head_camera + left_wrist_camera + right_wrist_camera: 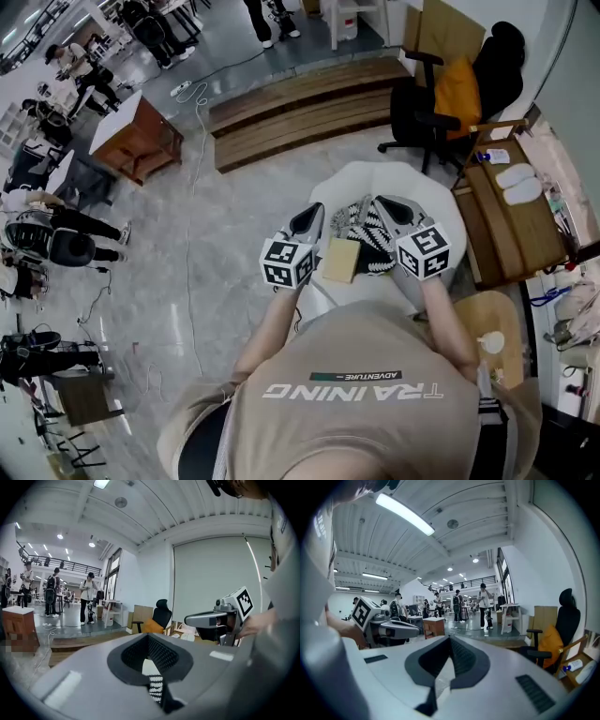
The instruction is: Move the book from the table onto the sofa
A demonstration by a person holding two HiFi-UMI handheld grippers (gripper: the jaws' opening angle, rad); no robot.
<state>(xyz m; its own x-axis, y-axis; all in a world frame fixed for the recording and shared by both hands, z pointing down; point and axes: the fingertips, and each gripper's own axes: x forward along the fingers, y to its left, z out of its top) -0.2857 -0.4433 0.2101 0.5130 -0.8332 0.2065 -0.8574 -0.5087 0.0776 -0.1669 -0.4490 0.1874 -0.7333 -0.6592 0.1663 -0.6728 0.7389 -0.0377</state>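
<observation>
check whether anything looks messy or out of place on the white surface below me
Only the black-and-white patterned cloth stands out: it lies crumpled in a heap on the white round surface, beside the tan book, which lies flat. Nothing looks spilled or damaged.

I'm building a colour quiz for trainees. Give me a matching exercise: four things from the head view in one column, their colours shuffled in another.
Things:
1. book
2. office chair
3. cushion on that chair
4. patterned cloth

Colours:
A. orange
B. black and white
C. tan
D. black

Pairs: 1-C, 2-D, 3-A, 4-B.
</observation>
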